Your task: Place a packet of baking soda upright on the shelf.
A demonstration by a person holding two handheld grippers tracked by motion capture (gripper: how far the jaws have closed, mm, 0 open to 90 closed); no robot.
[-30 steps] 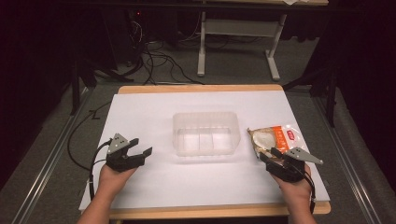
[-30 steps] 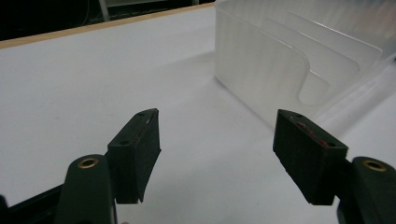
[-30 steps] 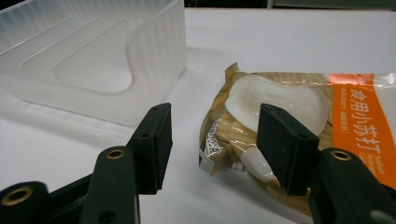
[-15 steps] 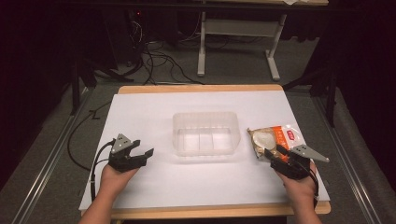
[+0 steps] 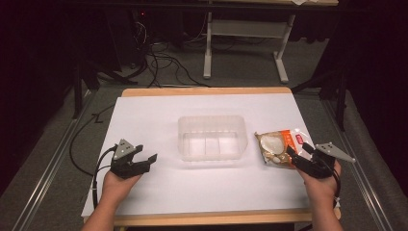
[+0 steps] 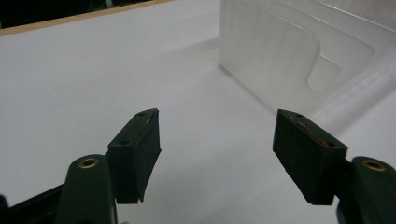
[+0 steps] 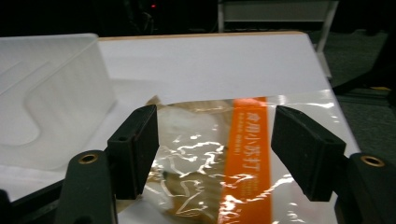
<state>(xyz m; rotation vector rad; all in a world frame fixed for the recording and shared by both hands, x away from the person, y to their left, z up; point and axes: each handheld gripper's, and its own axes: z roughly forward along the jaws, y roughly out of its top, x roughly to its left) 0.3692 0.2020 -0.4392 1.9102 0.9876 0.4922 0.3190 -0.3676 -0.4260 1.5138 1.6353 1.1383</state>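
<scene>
Right gripper (image 5: 299, 155) sits at the near right of the white table (image 5: 159, 110), jaws spread wide over the near end of the clear snack bag (image 5: 280, 147) with its orange stripe, nothing pinched between them. That bag lies flat just right of the empty clear plastic container (image 5: 210, 137) at the table's middle. On the other side, the left gripper (image 5: 146, 157) rests low, jaws wide apart and empty, pointing toward the container's left wall.

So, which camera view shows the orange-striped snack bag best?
The right gripper view: the snack bag fills it, with its orange printed stripe and clear wrapping. The high view shows the whole bag, but small.
</scene>
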